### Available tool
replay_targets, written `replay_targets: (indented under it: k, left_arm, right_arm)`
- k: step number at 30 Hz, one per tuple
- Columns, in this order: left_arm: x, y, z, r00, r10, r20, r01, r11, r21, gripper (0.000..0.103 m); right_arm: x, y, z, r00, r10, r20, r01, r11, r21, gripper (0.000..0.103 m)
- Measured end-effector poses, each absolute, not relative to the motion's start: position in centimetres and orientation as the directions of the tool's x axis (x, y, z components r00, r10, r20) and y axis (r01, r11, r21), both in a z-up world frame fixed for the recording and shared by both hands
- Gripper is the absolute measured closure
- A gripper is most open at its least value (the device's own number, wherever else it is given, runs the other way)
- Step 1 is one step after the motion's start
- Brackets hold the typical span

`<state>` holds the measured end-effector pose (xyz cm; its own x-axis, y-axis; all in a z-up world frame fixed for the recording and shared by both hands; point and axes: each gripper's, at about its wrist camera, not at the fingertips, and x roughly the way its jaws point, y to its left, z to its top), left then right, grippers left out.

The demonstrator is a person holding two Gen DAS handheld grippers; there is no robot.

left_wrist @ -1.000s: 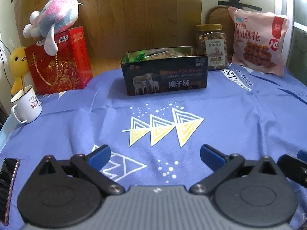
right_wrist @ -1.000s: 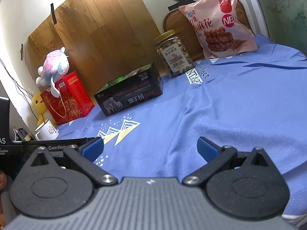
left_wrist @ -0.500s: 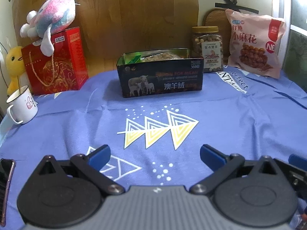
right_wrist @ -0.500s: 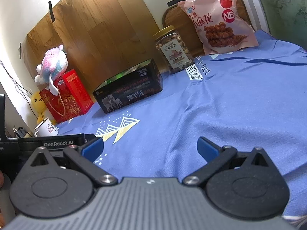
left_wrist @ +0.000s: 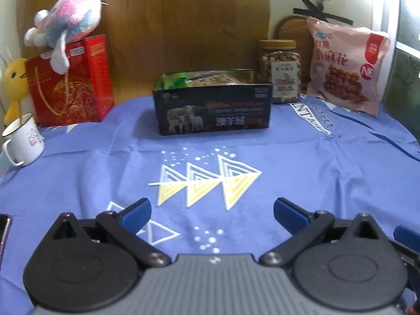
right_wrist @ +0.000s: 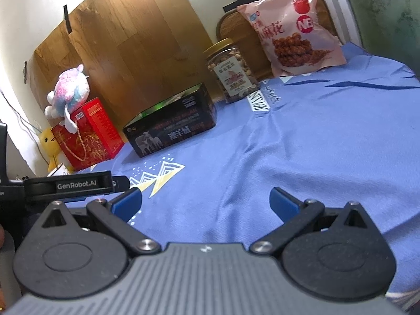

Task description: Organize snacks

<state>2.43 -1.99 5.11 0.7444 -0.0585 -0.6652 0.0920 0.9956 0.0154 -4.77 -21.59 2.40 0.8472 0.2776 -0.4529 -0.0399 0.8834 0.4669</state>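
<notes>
A black open-top box (left_wrist: 214, 110) with sheep pictures holds snack packets at the back middle of the blue cloth; it also shows in the right wrist view (right_wrist: 170, 128). A jar of nuts (left_wrist: 279, 72) (right_wrist: 232, 71) stands right of it. A pink snack bag (left_wrist: 346, 68) (right_wrist: 291, 29) leans at the back right. My left gripper (left_wrist: 211, 214) is open and empty, low over the cloth in front of the box. My right gripper (right_wrist: 206, 202) is open and empty, to the right of the left one, whose body (right_wrist: 73, 185) shows at its left.
A red gift box (left_wrist: 71, 84) with a plush toy (left_wrist: 67, 26) on top stands back left, beside a yellow duck toy (left_wrist: 15, 81) and a white mug (left_wrist: 22, 139). A phone edge (left_wrist: 4, 233) lies at the near left. A wooden board (left_wrist: 183, 21) backs the table.
Both grippers have drawn slightly back and tilted up, so the box and snacks sit a little farther off. Both stay open and empty.
</notes>
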Motion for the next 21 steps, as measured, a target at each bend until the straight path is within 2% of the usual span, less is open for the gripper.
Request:
replay_targets:
  k: [5, 10, 21]
  left_arm:
    - [2.2, -3.0, 5.2, 0.745, -0.092, -0.661, 0.116, 0.993, -0.008, 0.0]
    - [1.5, -2.2, 5.5, 0.772, -0.058, -0.633, 0.085, 0.996, 0.012, 0.0]
    - [1.9, 1.4, 4.9, 0.758, 0.027, -0.651, -0.022, 1.0, 0.016, 0.0]
  right_arm:
    - [-4.9, -22.1, 2.3, 0.848, 0.263, -0.46, -0.017, 0.881, 0.472, 0.0]
    - [-5.1, -21.7, 2.6, 0.854, 0.275, -0.443, -0.046, 0.886, 0.461, 0.0]
    - [-4.2, -20.0, 2.7, 0.843, 0.304, -0.444, -0.09, 0.892, 0.442, 0.0]
